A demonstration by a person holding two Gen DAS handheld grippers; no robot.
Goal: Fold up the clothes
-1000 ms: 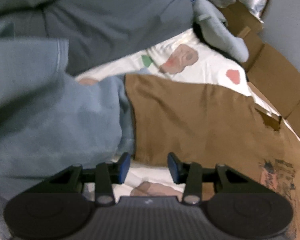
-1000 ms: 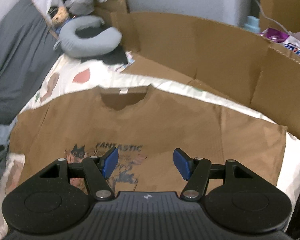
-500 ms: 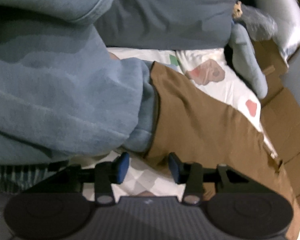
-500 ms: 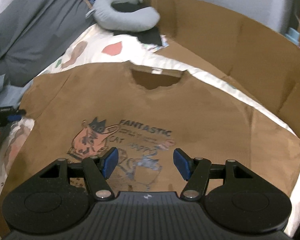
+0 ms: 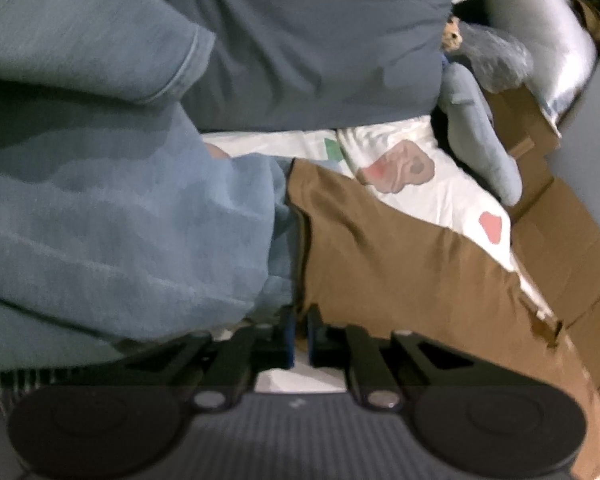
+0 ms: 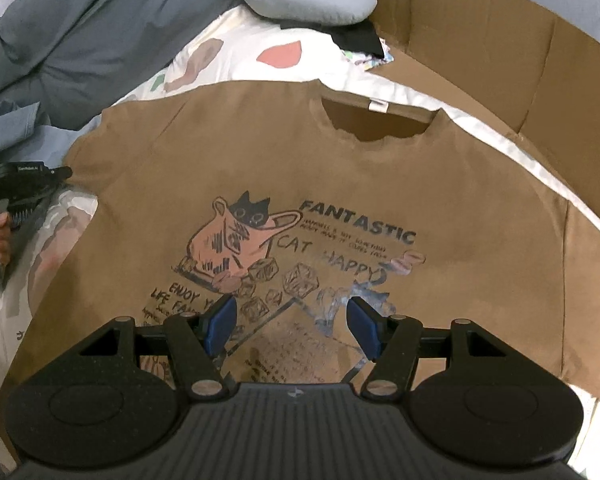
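A brown T-shirt (image 6: 308, 168) with a cat print lies flat, front up, on a white patterned sheet (image 6: 240, 52). My left gripper (image 5: 299, 334) is at the hem of the shirt's left sleeve (image 5: 364, 248). Its jaws are closing, the pads nearly together, pinching the brown sleeve edge. The right wrist view shows that left gripper (image 6: 62, 172) at the sleeve, held by a hand (image 6: 0, 236). Over the lower part of the print hovers my right gripper (image 6: 292, 326), open, with nothing between its fingers.
A blue garment (image 5: 120, 220) is bunched against the sleeve on the left. A dark grey duvet (image 6: 80, 32) lies behind it. A grey neck pillow (image 6: 312, 0) sits at the far end. A cardboard wall (image 6: 500, 48) runs along the shirt's right side.
The left jaws have closed onto the sleeve edge. The right gripper has come down and in over the shirt, so the print now fills its view.
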